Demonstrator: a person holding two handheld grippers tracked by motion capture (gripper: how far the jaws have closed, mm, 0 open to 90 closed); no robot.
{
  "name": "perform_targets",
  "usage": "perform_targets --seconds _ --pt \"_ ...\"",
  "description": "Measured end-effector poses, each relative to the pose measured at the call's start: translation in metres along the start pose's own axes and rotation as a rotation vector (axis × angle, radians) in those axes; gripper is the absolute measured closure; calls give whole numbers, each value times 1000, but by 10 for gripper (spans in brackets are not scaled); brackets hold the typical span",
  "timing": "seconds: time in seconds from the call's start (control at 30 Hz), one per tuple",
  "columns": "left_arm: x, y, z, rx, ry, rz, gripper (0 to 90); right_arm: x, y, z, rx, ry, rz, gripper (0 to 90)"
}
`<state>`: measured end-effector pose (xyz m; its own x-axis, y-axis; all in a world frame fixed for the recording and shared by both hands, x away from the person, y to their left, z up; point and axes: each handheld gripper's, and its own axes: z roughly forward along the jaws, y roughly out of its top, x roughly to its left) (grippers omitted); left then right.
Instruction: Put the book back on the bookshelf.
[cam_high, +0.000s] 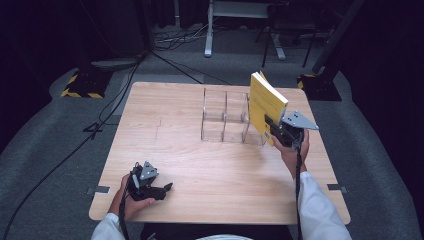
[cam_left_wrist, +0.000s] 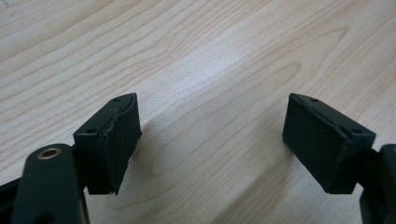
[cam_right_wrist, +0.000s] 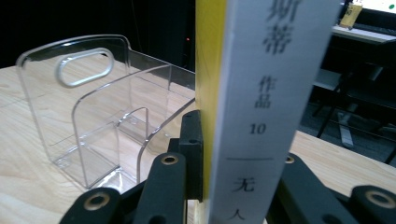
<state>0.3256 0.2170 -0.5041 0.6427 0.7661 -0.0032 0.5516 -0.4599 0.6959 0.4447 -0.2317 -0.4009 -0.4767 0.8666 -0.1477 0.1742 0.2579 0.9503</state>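
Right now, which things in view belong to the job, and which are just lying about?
In the job:
- yellow book, held upright, clamped in the right gripper
- clear acrylic rack with its dividers, beside the book

Lying about:
- left gripper, fingers open with nothing between them, low over the bare table
- cables and yellow-black striped stand bases on the floor

High view overhead, tool views close, sharing table (cam_high: 200, 165)

Two hands, two claws

The left claw (cam_high: 167, 188) lies low by the near edge, its jaws wide apart. The right claw (cam_high: 274, 128) is lifted up, its jaws squeezed tight.
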Motion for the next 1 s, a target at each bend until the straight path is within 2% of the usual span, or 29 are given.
perform_targets --seconds 0.2,0.4,0.6,0.7,0.77,0.87,1.0 --pt "0 0 0 0 -1 0 199 -3 -2 16 11 -16 21 765" --pt "0 0 0 -1 1 0 199 -3 -3 24 7 -28 16 765" --pt "-3 -1 0 -3 -18 2 199 -2 -14 35 31 -45 21 764" --pt "-3 -1 0 -2 -24 5 199 0 -19 39 45 -56 1 764" --pt "-4 -1 0 -2 -29 2 199 0 -22 40 42 -57 2 763" --pt "-5 -1 -1 -1 -36 26 199 0 -23 40 34 -62 11 764" --pt "-6 -1 0 -1 -40 20 199 0 -26 40 37 -60 14 757"
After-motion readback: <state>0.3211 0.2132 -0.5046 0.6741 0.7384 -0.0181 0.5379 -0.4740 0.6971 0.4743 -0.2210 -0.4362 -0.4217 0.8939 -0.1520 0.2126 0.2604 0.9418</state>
